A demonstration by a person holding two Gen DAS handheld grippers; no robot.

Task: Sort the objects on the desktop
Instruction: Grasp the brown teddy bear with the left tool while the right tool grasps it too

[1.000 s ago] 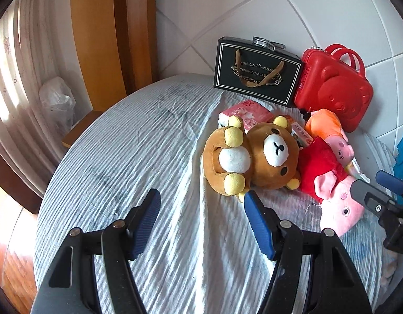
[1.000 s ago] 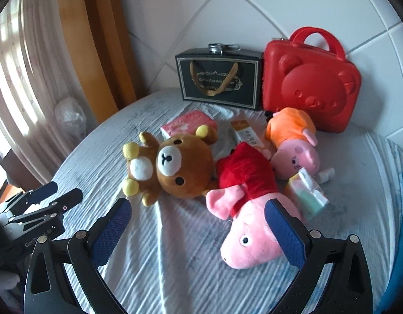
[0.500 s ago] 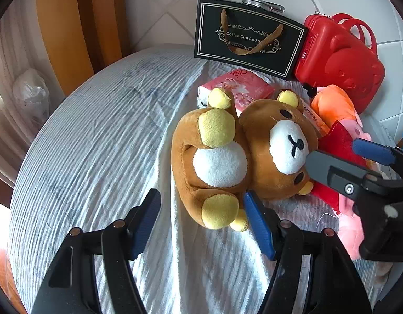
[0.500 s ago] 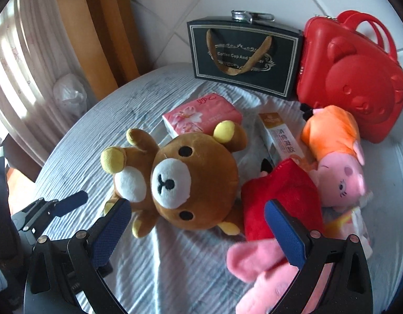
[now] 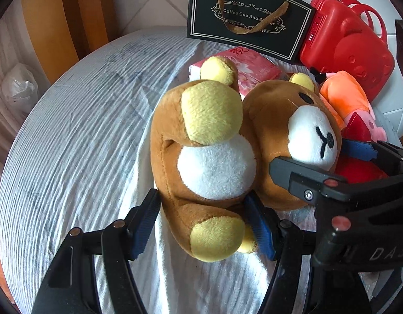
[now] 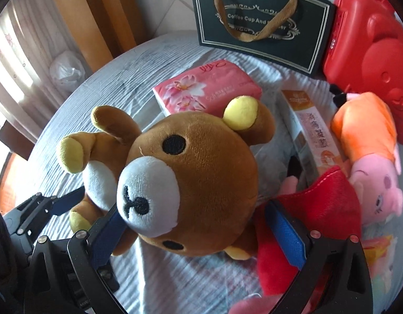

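Observation:
A brown plush bear (image 5: 214, 162) lies on its side on the striped cloth. My left gripper (image 5: 204, 222) is open, its jaws on either side of the bear's lower body and yellow foot. My right gripper (image 6: 198, 235) is open, its jaws on either side of the bear's head (image 6: 191, 188). It shows in the left wrist view (image 5: 327, 167) against the bear's face. A pink pig in a red dress (image 6: 313, 214) lies right of the bear. A smaller pig in orange (image 6: 368, 141) lies behind it.
A pink tissue pack (image 6: 206, 89) and an orange-white box (image 6: 311, 130) lie behind the bear. A black gift bag (image 6: 259, 23) and a red bear-shaped case (image 6: 371, 52) stand against the tiled wall. The round table's edge (image 5: 23, 136) curves at left.
Both grippers have moved forward to the bear. The left one now straddles its body and the right one its head. The jaws have stayed open.

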